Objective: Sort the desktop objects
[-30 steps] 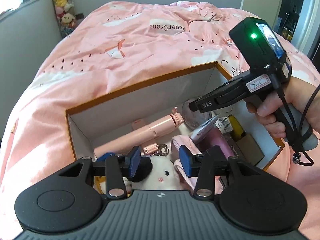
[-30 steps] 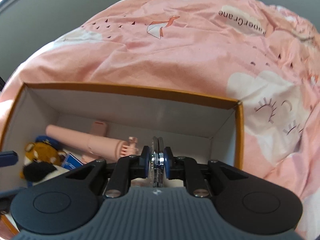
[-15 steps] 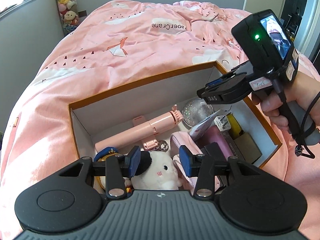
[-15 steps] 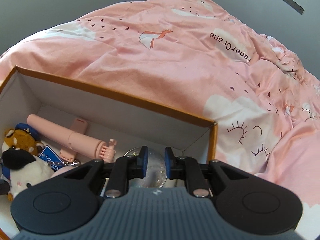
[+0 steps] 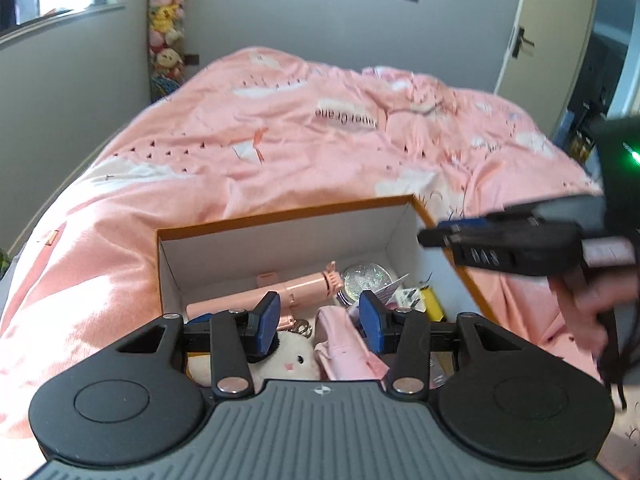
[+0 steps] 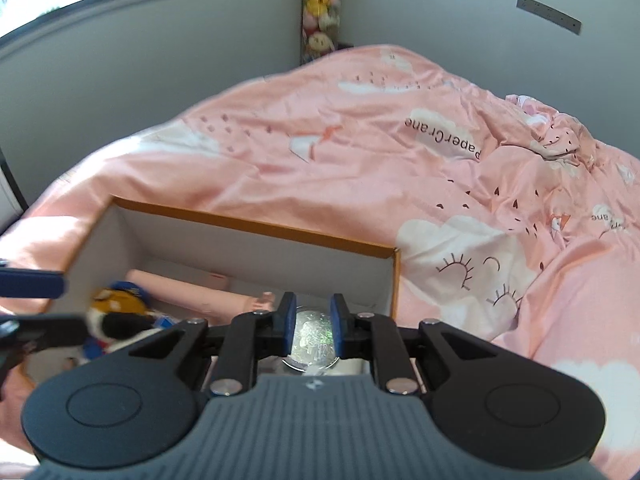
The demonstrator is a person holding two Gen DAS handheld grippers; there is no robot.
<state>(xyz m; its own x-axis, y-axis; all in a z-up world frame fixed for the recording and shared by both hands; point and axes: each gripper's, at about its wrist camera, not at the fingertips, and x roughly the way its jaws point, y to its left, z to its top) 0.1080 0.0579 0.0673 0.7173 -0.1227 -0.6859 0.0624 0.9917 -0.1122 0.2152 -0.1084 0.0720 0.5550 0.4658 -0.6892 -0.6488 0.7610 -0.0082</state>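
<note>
The right claw [image 6: 313, 320] has let go of the glittery round globe [image 6: 312, 340]: a second ago its blue pads were clamped flat on that disc-like thing, and now the jaws are opening with a clear gap on each side, the globe seen between them but lying lower, down in the box [image 6: 256, 226], not pressed by either pad. In the left wrist view the same globe [image 5: 366, 279] rests in the back right part of the box, just beside the frilled end of the pink tube [image 5: 276, 294], while the right claw shows at the right edge of the frame, lifted above the orange rim. Both views now take in more of the pink bed [image 5: 304, 152] and the wall than before, which reads as both hands drawing up and away from the box. That suggests this placement is done and the next object is due, though no loose object is visible on the bedspread. The left claw [image 5: 318, 320] stands about half open and empty, over the white plush toy [image 5: 288, 360] and a pink pouch [image 5: 344, 344]. Much is hard to read: the near half of the box is hidden behind both claw bodies, the small items at the lower right of the box are too jumbled to name, the orange plush [image 6: 116, 304] at the left is motion-blurred, and the hand [image 5: 592, 300] holding the right claw is smeared and cut by the frame edge.
</note>
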